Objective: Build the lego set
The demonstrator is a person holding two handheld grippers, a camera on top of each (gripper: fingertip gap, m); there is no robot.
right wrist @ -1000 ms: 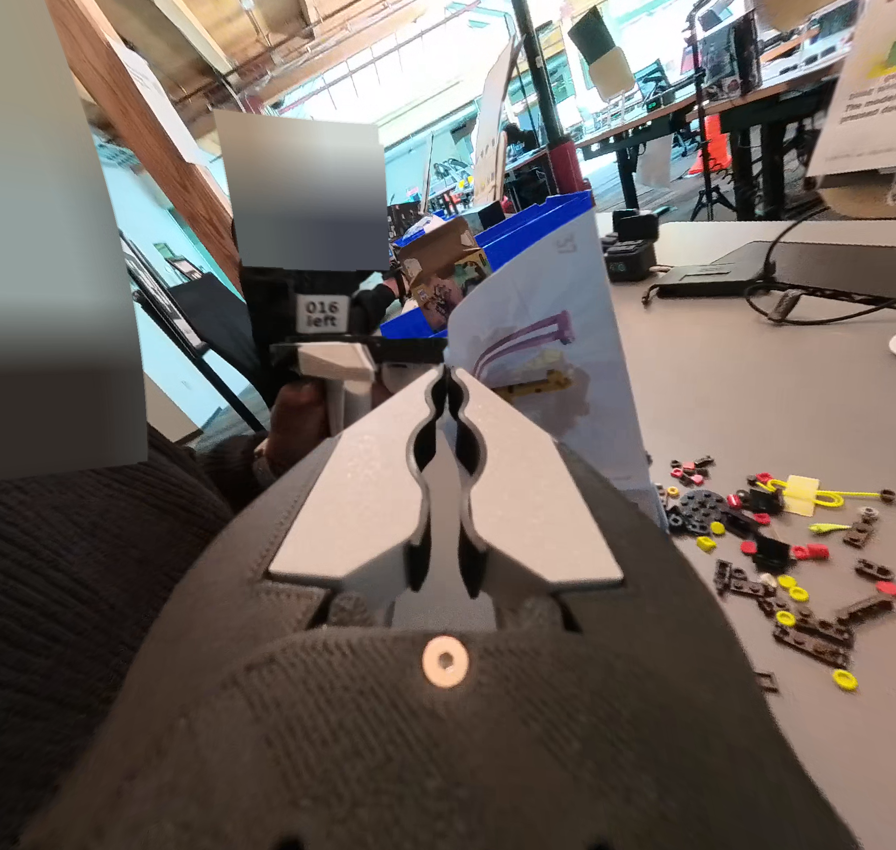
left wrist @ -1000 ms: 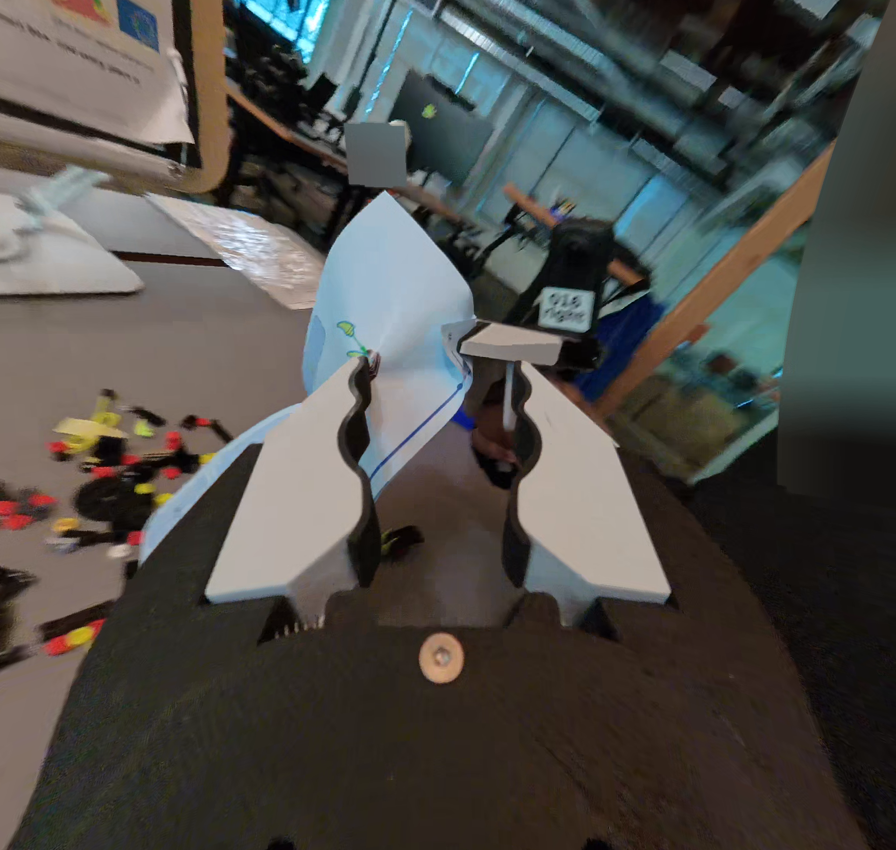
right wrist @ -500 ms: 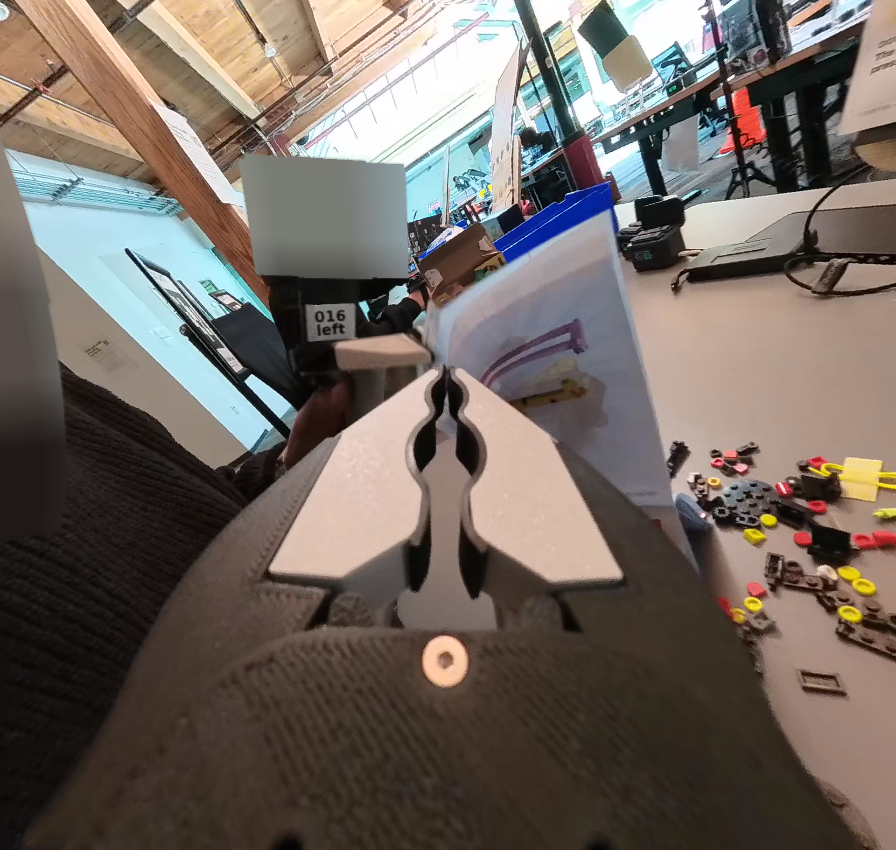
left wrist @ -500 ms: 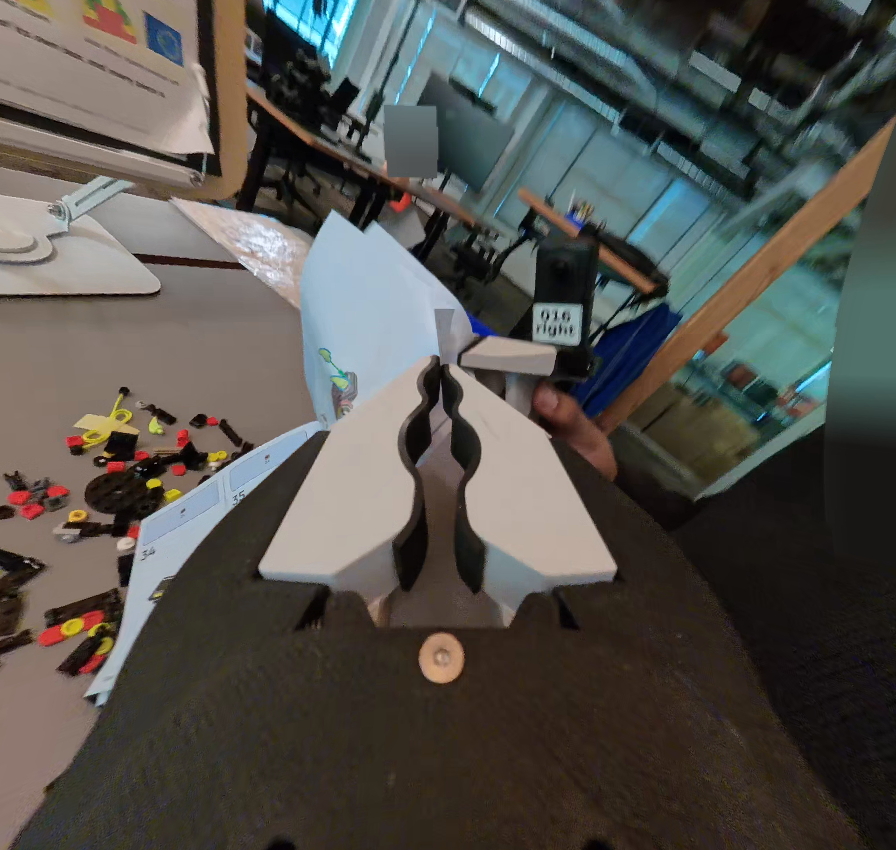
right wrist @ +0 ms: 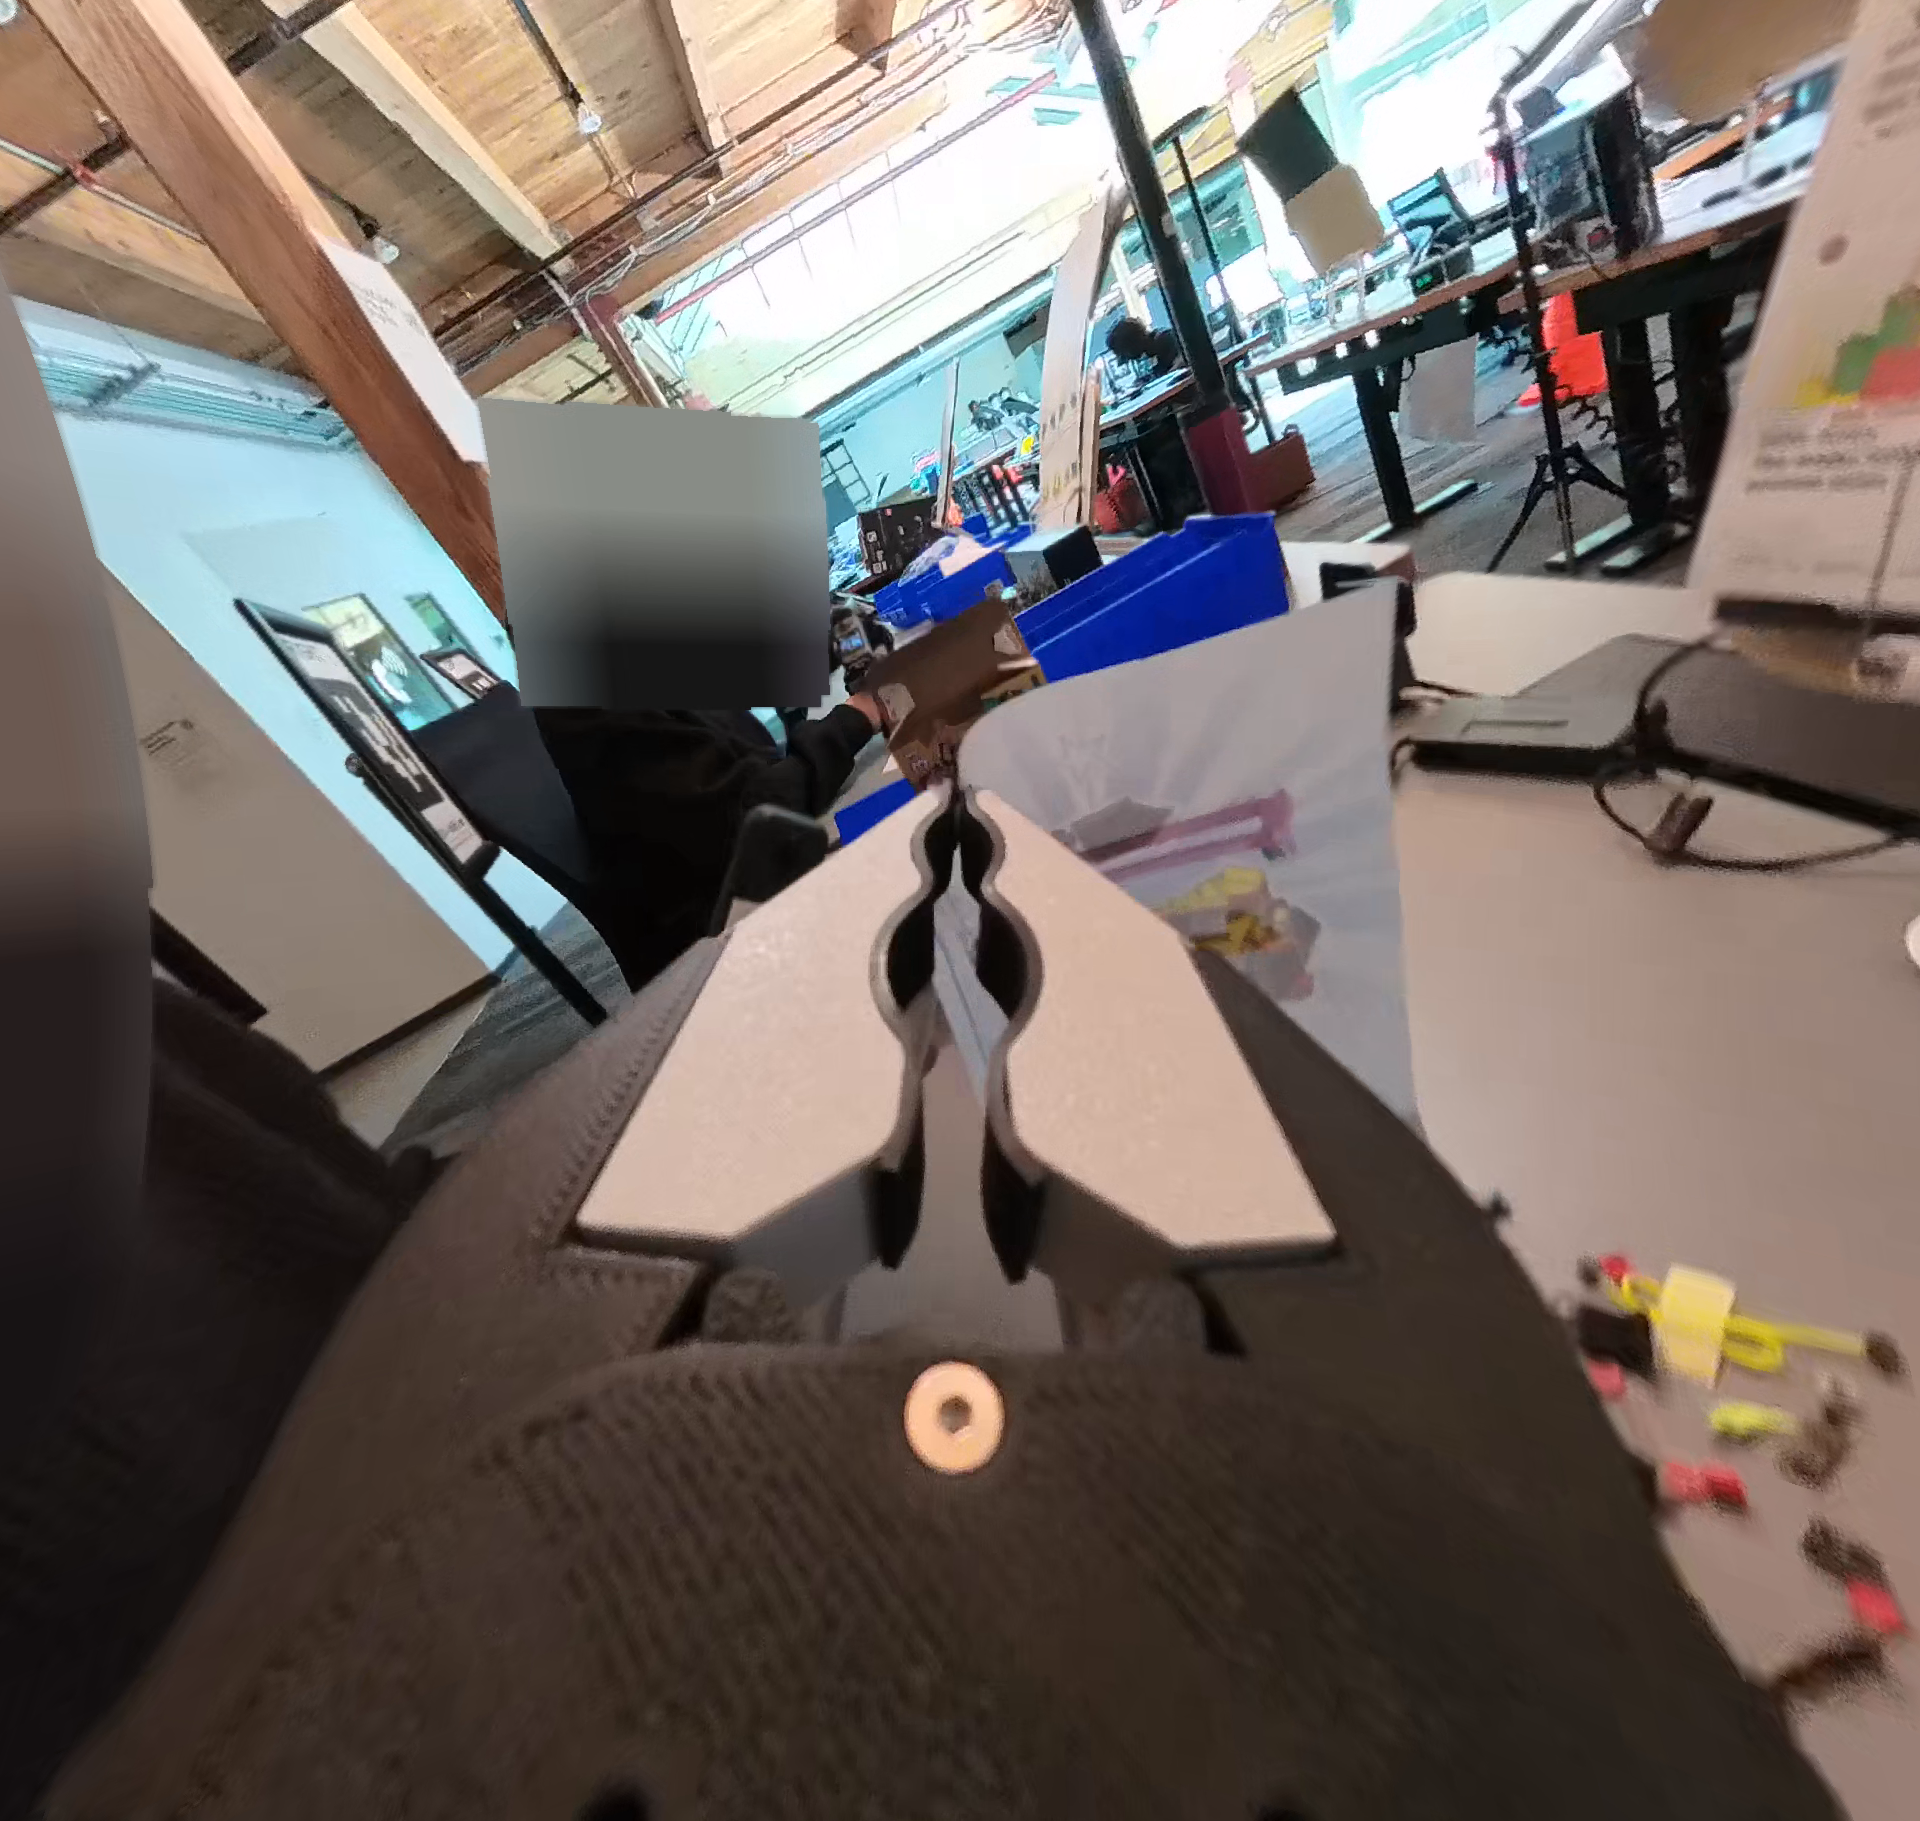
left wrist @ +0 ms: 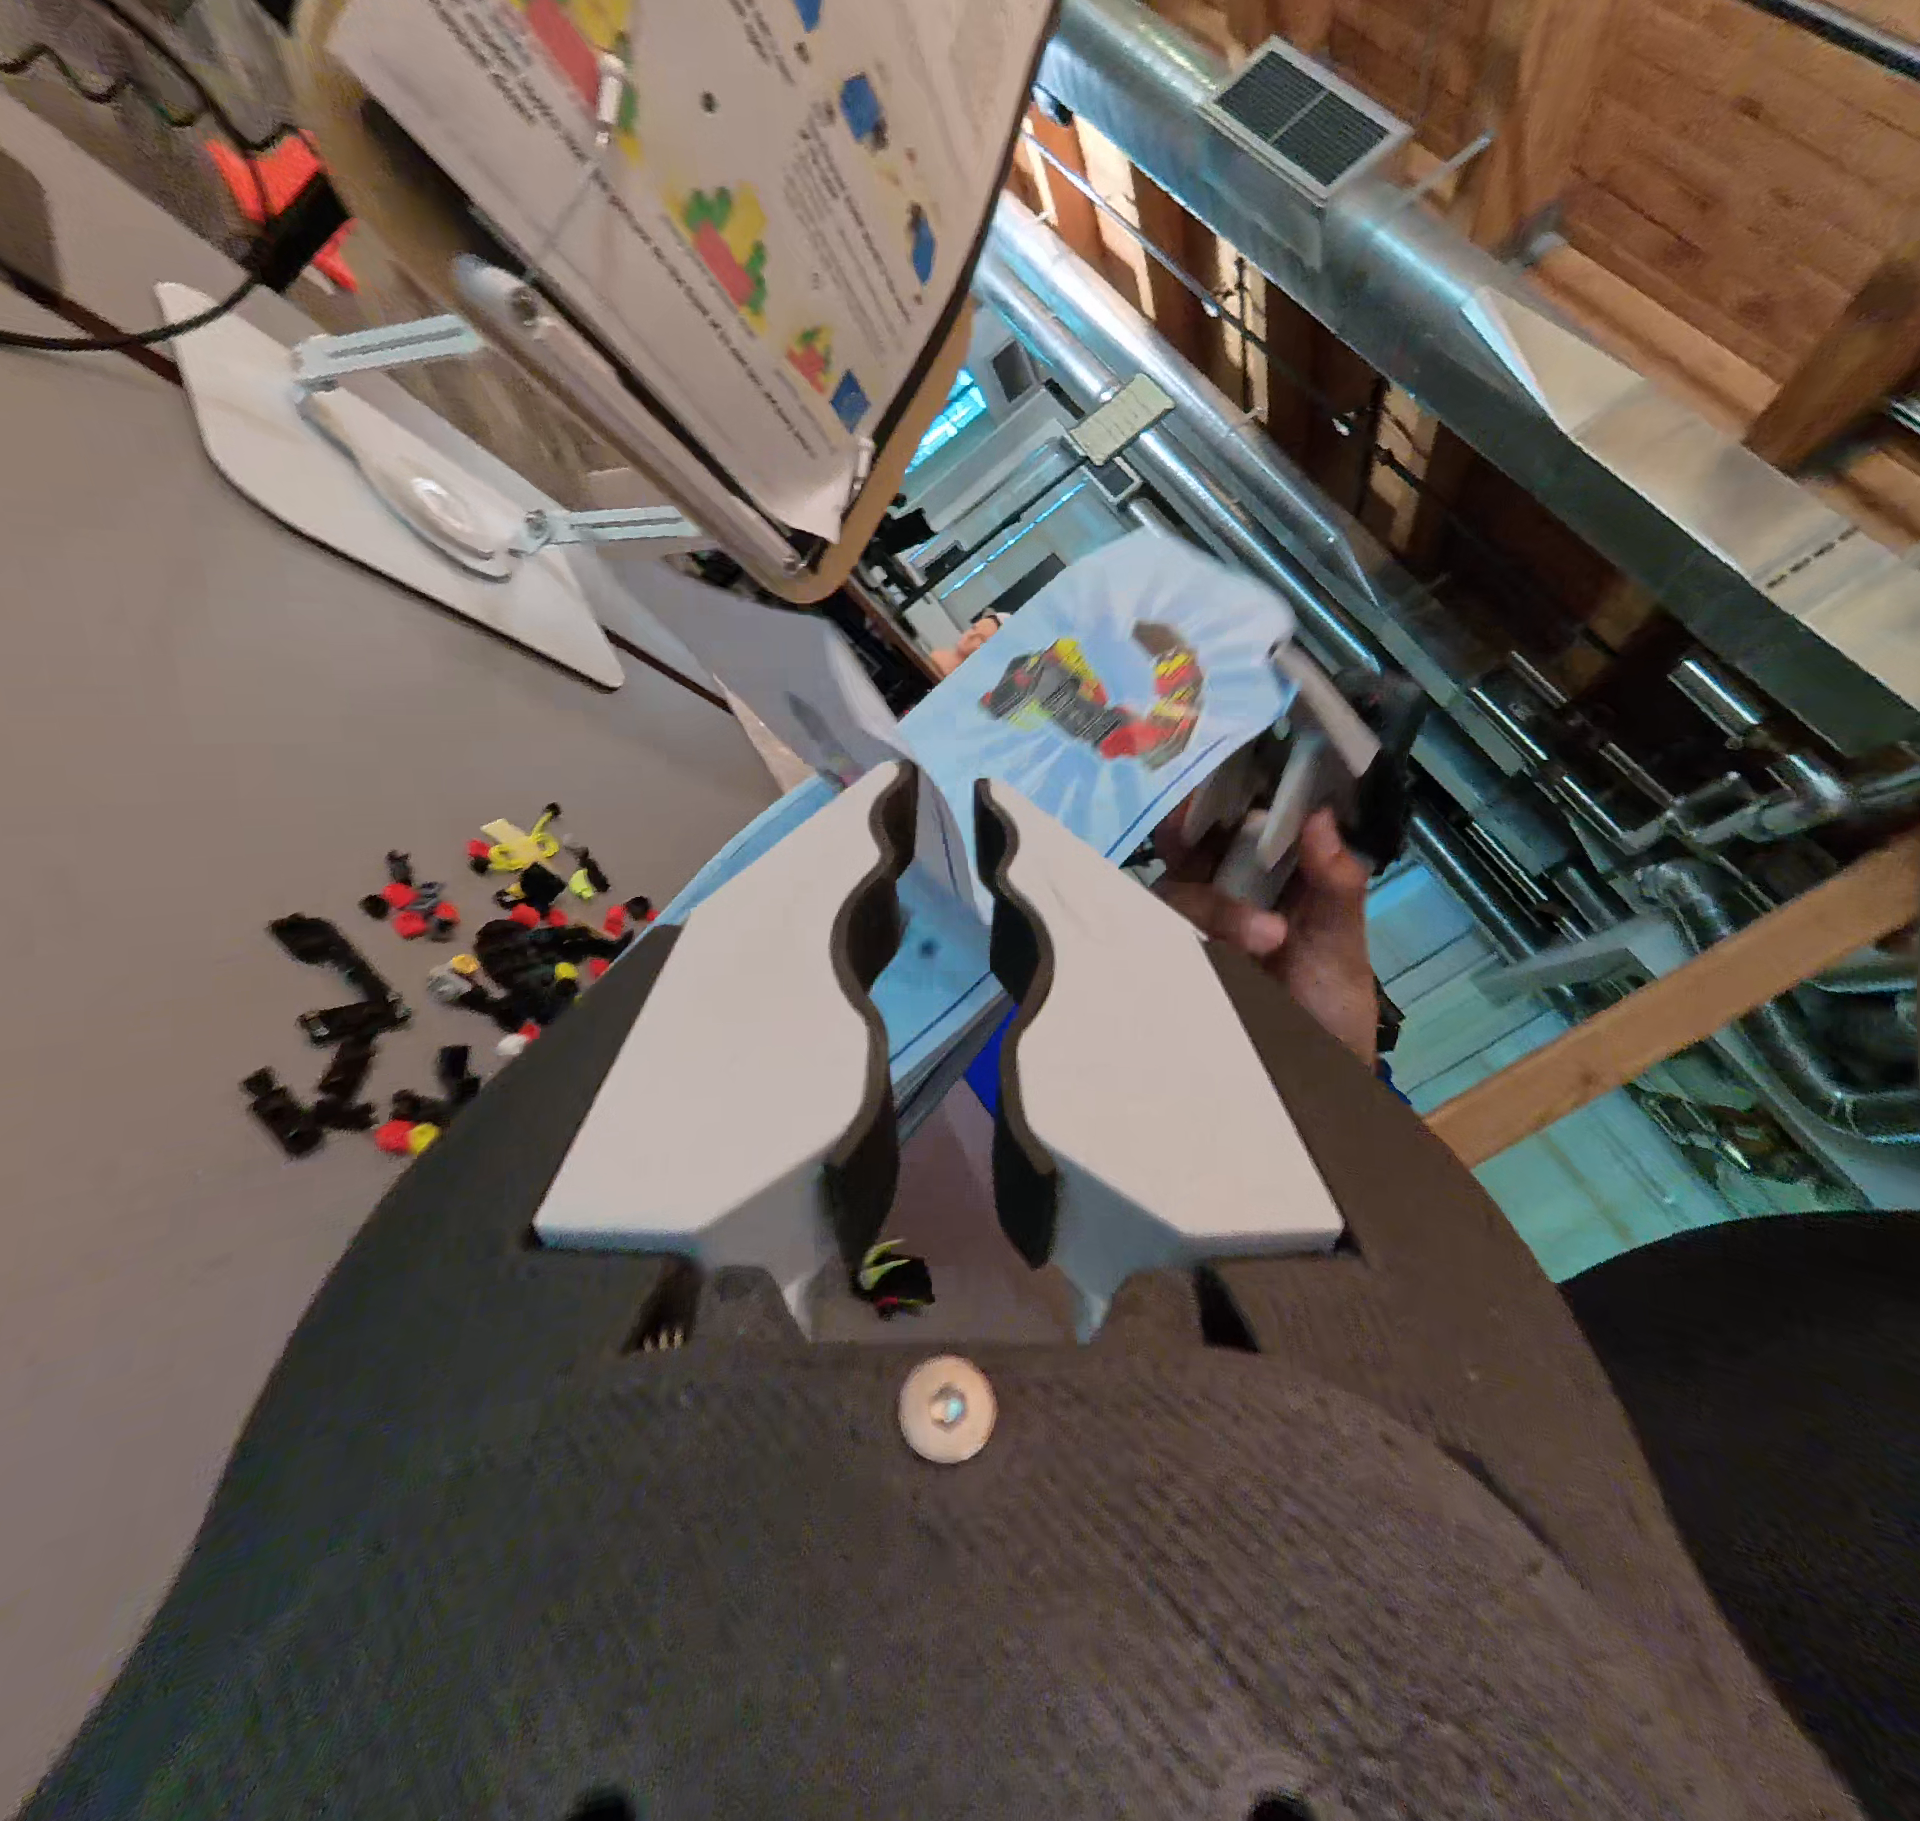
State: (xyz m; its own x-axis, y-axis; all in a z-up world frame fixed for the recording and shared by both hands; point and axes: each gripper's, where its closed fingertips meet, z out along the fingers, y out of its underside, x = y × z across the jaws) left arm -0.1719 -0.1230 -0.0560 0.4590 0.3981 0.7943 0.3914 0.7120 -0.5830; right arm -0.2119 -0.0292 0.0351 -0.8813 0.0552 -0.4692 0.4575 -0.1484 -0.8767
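Grey table (left wrist: 156, 836), loose bricks (left wrist: 416, 992) scattered. Right gripper (right wrist: 958, 805) pinches the booklet (right wrist: 1195, 784); left gripper (left wrist: 943, 795), jaws slightly spread, straddles a page. Best turn pages slowly to avoid tearing.

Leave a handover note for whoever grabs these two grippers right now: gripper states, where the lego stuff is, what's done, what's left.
Left gripper: part open, the instruction booklet page passing between its fingers, not clamped.
Right gripper: shut on a booklet page, holding it up off the table.
Loose lego pieces, black, red and yellow, lie scattered on the table beside the booklet; one small piece sits under the left gripper.
Done: nothing visibly assembled.
Left: settle the booklet on the right page, lay it flat, then build.
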